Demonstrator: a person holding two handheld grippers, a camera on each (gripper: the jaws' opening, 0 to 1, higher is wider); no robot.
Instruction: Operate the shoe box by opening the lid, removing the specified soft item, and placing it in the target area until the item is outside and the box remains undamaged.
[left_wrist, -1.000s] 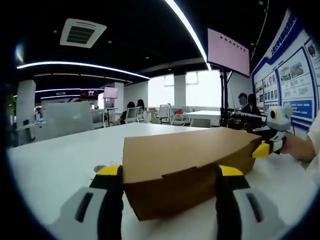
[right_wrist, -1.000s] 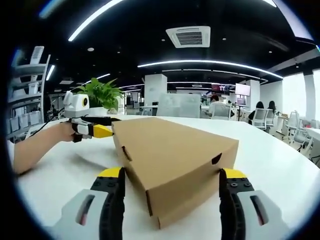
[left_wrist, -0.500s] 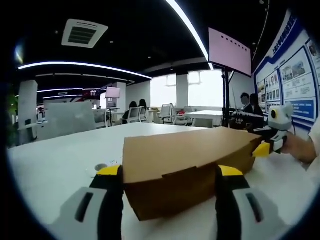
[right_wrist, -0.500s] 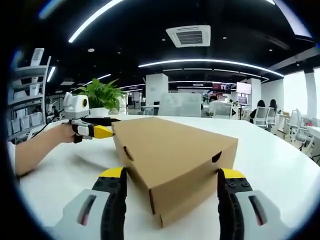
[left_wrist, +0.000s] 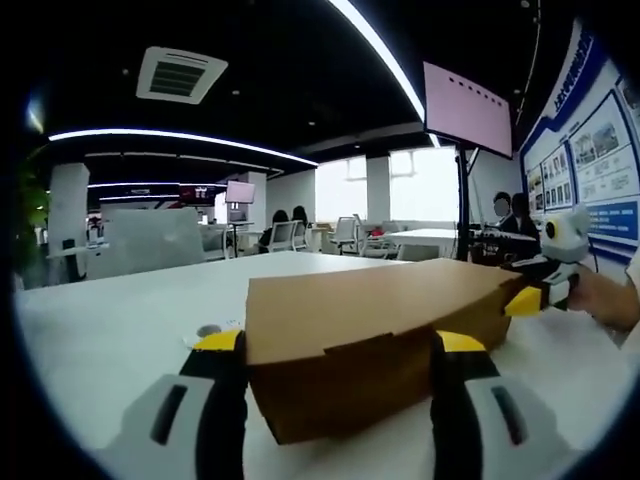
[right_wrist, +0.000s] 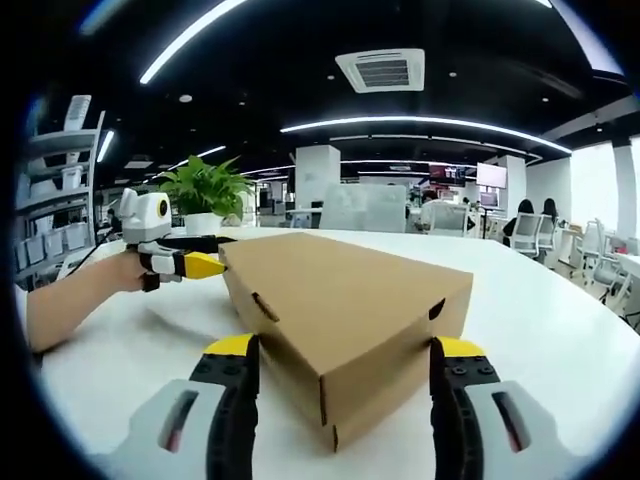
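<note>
A: In the left gripper view, where does the shoe box (left_wrist: 375, 340) sit?

B: On the white desk (left_wrist: 120, 320), lid closed. One short end lies between the spread jaws of the left hand-held gripper (left_wrist: 339, 345), which stand wide on either side of that end; whether they touch it cannot be told. At the far right corner the right hand-held gripper (left_wrist: 528, 298) shows with its yellow tip at the box.

A: And the right gripper view?

B: The opposite end lies between the right hand-held gripper (right_wrist: 343, 350), jaws also wide. The left hand-held gripper (right_wrist: 195, 264) is at the far left corner, with a potted plant (right_wrist: 203, 190) behind it.

A: How will it handle?

B: Probably light, thin cardboard that dents easily. Lifting the lid edge gently looks safer than squeezing the walls.
</note>
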